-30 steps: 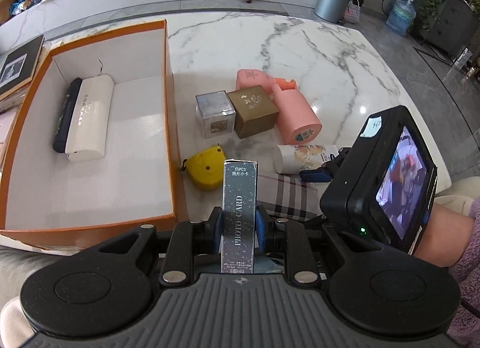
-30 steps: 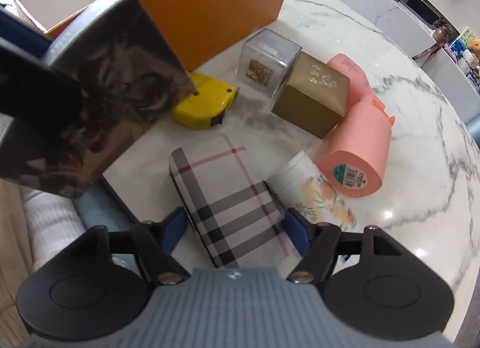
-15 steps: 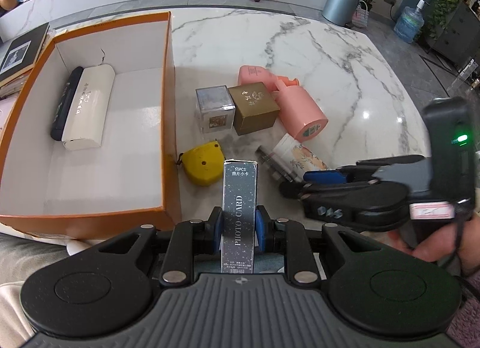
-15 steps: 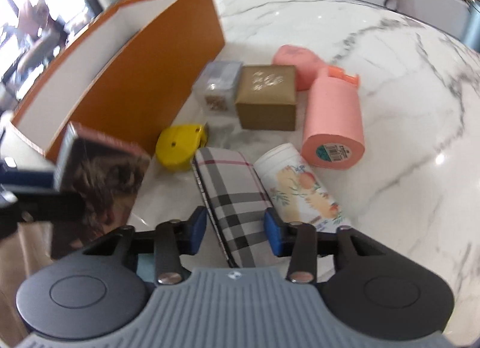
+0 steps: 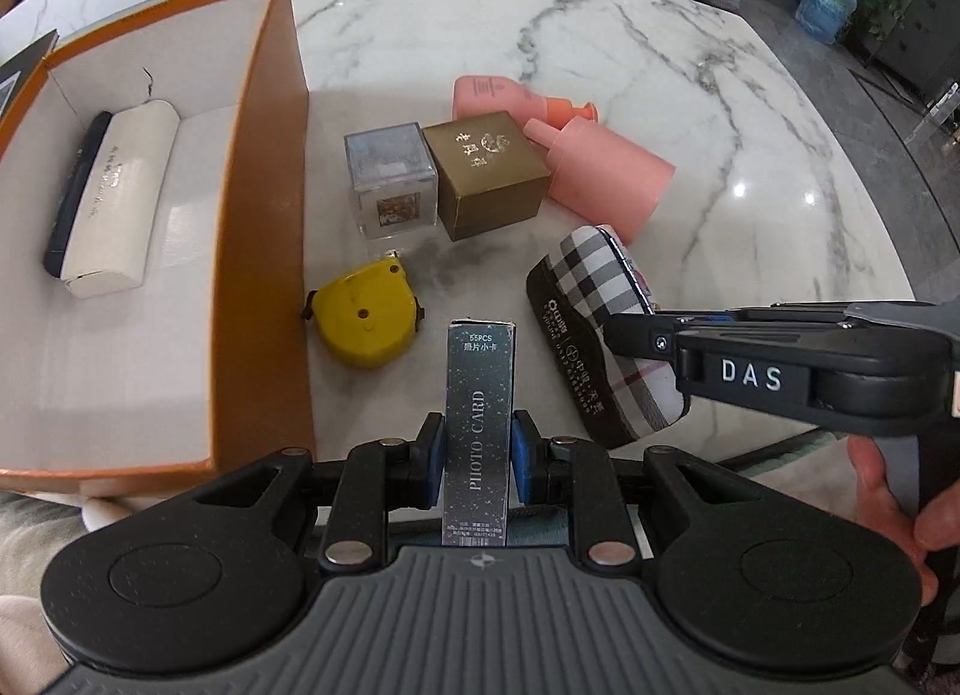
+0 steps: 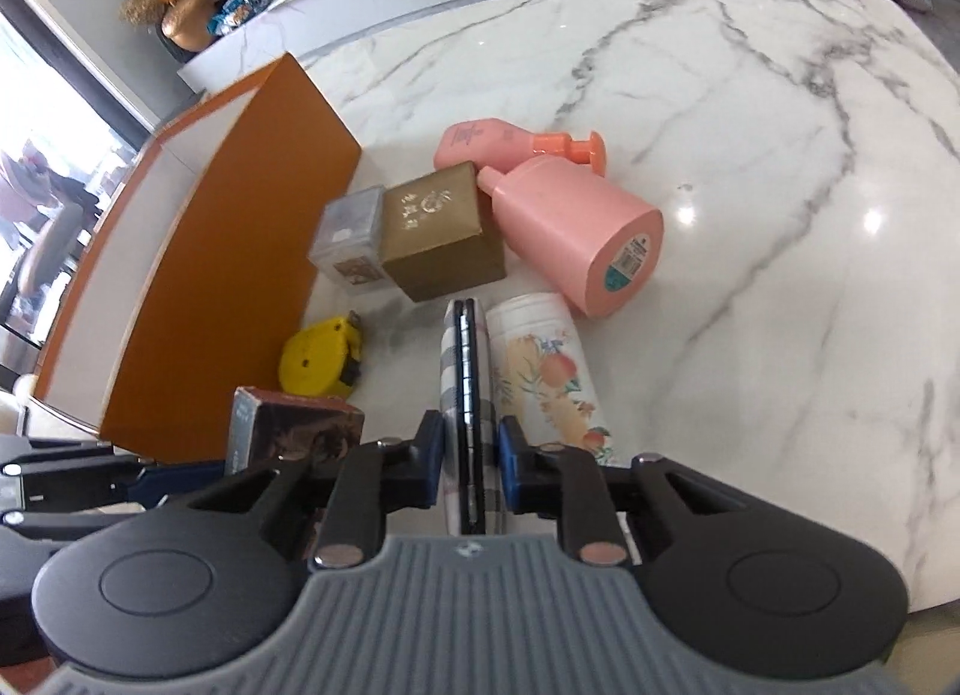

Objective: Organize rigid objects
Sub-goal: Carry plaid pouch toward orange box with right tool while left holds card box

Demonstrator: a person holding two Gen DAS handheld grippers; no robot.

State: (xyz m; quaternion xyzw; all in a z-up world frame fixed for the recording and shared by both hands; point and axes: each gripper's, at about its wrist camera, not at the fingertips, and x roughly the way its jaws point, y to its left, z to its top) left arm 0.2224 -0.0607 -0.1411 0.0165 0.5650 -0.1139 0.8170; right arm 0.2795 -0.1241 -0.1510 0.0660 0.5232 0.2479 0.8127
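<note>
Worktop [image 5: 690, 95], white marble with grey veins, bearing all loose items.

Left gripper [image 5: 478, 464]: clenched on photo-card box [image 5: 478, 431], narrow, dark and speckled, held on edge above the near rim of the worktop, just beside the orange box.

Right gripper [image 6: 470, 470]: jaws just closing, now clamped on plaid case [image 6: 470, 395], turned on its edge, near end lifted, far end low by the gold box. Hand [image 5: 894, 509] at the handle.

Orange box [image 5: 264, 251]: open, white inside, at the left of the worktop. Contents: cream case [image 5: 114, 197] with dark case [image 5: 75, 191] touching its far-left side.

Yellow tape measure [image 5: 366, 320]: on the worktop, just beside the orange box wall.

Clear cube [image 5: 390, 182] and gold box [image 5: 486, 173]: side by side, touching, behind the tape measure.

Large pink bottle [image 6: 576, 236]: lying on its side, neck against the gold box.

Small pink pump bottle [image 6: 510, 143]: lying behind it.

White floral tube [image 6: 546, 377]: lying just beside the plaid case, on its right.
</note>
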